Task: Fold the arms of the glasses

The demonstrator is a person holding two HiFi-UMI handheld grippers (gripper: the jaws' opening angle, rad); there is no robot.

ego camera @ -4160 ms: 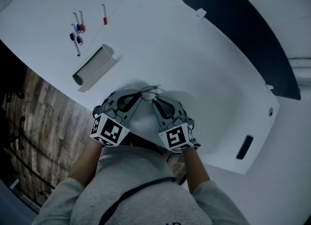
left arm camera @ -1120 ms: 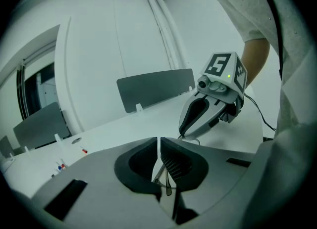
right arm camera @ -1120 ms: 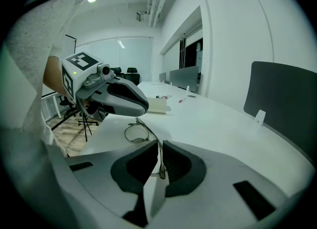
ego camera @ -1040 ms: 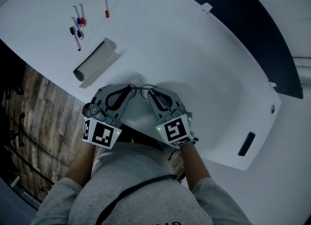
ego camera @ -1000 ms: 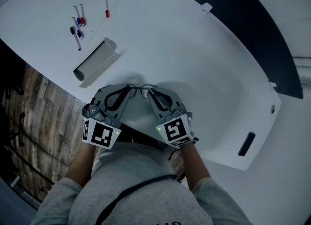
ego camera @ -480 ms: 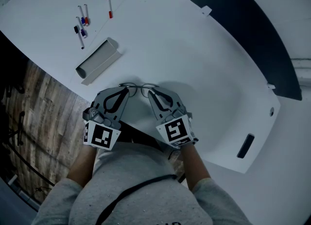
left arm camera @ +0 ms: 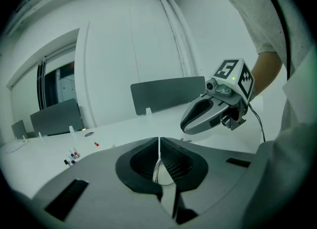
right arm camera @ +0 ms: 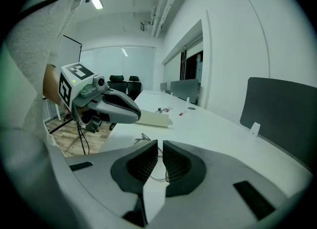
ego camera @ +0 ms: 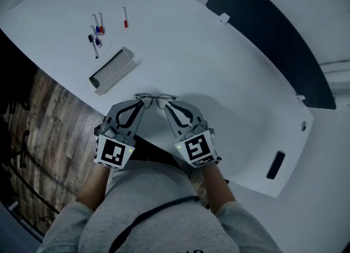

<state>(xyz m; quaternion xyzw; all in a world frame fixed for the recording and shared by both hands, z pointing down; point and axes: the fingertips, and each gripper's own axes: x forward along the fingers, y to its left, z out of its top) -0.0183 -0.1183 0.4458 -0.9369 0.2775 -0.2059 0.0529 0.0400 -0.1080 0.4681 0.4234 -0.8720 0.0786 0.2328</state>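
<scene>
Works at the near edge of the table (ego camera: 219, 66), with the glasses (ego camera: 156, 99), thin wire ones, resting on the surface between two tips aimed in toward each other. Pinches a strand of that wire with the left gripper (left arm camera: 159, 143), jaws closed to a hairline on it and the rest of the wire trailing down below. Holds the right gripper (right arm camera: 160, 145) in from the other side, jaws not quite together, with a narrow slit between them and a loop of wire showing through its lower end; impossible to tell a true grip on that loop from a mere hover over it. Probably steadies the frame with one side in order to swing an arm inward with the other, hence the low, close, face-to-face pose. Cannot make out from above any arm already folded, so judges the task no further than its middle. Calls next for a short, light swing, for fear of bending so fine a frame or skidding it across the smooth top. Keeps well apart from the grey tray (ego camera: 112, 70) and the pens (ego camera: 97, 30) farther up the table, neither needed here.
</scene>
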